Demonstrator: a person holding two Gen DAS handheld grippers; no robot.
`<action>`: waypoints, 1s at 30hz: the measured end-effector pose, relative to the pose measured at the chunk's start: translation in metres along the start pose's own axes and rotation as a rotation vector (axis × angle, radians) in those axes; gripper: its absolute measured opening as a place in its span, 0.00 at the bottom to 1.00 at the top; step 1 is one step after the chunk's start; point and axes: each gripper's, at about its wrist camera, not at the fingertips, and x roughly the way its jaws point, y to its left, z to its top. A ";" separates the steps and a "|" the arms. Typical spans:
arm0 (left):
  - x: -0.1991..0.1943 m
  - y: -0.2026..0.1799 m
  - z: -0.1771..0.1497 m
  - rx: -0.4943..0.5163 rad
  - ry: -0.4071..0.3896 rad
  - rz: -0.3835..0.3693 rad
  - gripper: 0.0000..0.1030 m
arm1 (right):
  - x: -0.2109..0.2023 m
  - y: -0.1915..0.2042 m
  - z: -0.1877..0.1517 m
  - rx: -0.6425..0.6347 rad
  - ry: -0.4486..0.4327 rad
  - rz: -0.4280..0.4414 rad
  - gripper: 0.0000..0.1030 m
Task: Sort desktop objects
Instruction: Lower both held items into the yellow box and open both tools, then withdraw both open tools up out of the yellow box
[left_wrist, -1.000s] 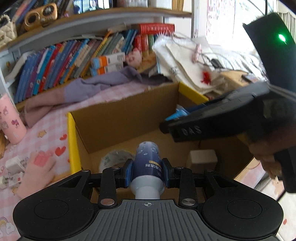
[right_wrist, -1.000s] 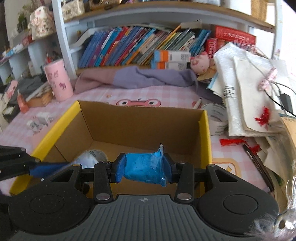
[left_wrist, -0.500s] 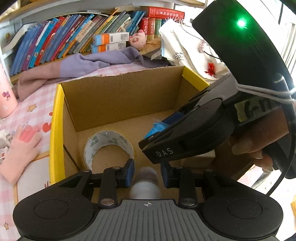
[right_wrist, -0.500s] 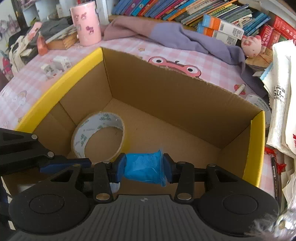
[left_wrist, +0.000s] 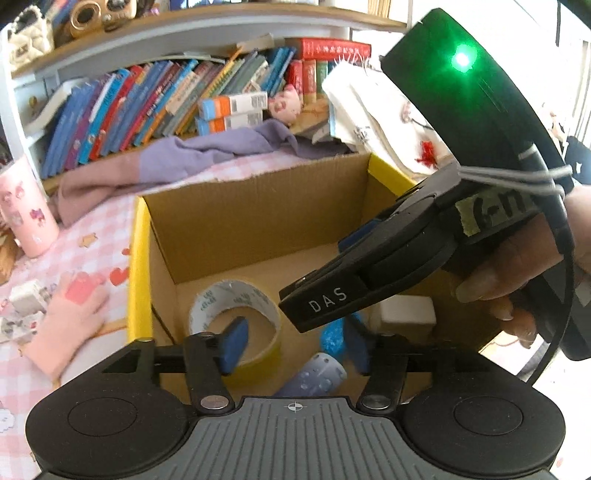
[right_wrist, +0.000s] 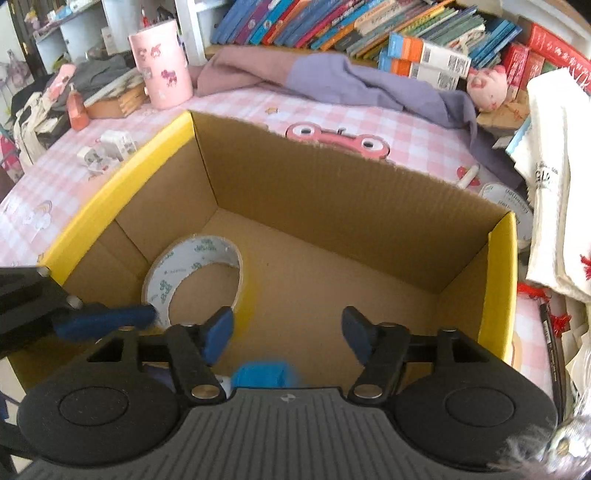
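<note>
Both grippers hang over an open cardboard box with yellow rims. My left gripper has its jaws opening, and no pad touches anything. The blue-and-white bottle lies loose on the box floor just below it. My right gripper also has its jaws opening with nothing between them. The blue packet sits blurred beneath it, and in the left wrist view the blue packet rests beside the bottle. The right gripper's body crosses above the box, held by a hand.
A tape roll and a white block lie in the box. Around it on the pink checked cloth are a pink cup, small white boxes, a purple garment, white bags and a bookshelf.
Both grippers have opened. The bottle dropped out of the left one and the blue packet out of the right one, both into the box.
</note>
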 end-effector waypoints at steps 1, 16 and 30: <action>-0.003 0.000 0.000 0.000 -0.006 0.003 0.60 | -0.003 0.002 -0.001 -0.007 -0.022 -0.006 0.68; -0.053 0.003 0.001 0.015 -0.140 0.097 0.82 | -0.063 0.017 -0.028 0.038 -0.312 -0.106 0.73; -0.093 0.014 -0.023 -0.027 -0.221 0.102 0.87 | -0.114 0.021 -0.067 0.188 -0.446 -0.232 0.78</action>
